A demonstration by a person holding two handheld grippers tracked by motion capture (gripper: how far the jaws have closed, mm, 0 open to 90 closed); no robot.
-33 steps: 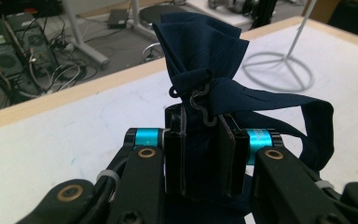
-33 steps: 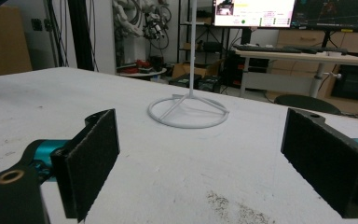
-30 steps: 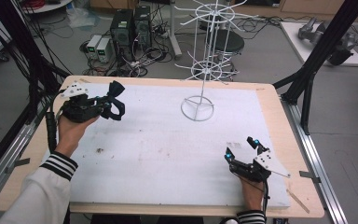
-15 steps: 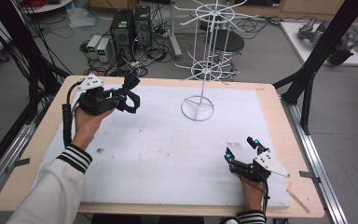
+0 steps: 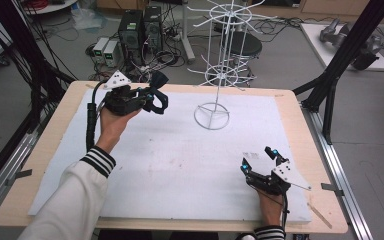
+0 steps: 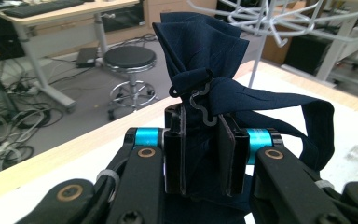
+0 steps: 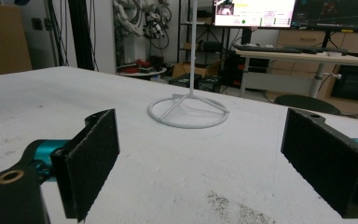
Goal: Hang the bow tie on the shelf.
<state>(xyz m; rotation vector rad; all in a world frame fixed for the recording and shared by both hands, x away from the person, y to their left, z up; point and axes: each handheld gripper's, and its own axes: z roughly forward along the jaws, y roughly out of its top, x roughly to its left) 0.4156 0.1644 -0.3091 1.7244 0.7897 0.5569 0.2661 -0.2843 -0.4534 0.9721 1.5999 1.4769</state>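
A dark navy cloth [image 6: 200, 42] with a small black S-shaped hook [image 6: 200, 101] at its gathered neck sits between the jaws of my left gripper [image 6: 200, 135], which is shut on it. In the high view this gripper [image 5: 156, 97] hovers over the table's far left part, and the cloth [image 5: 159, 80] sticks out toward a white wire rack [image 5: 211, 116]. The rack's arms [image 6: 261, 18] spread just beyond the cloth. My right gripper [image 5: 261, 161] rests near the front right of the table, open [image 7: 214, 154], nothing between its pads, facing the rack's ring base [image 7: 189, 112].
A white foam sheet [image 5: 180, 165] covers the wooden table [image 5: 310, 150]. Black frame posts [image 5: 330, 75] rise at the right and left edges. Computers, cables and a stool [image 5: 242, 45] stand on the floor behind the table.
My left gripper has carried the navy cloth to the right and a little toward the far edge, closer to the rack. The right gripper has stayed still.
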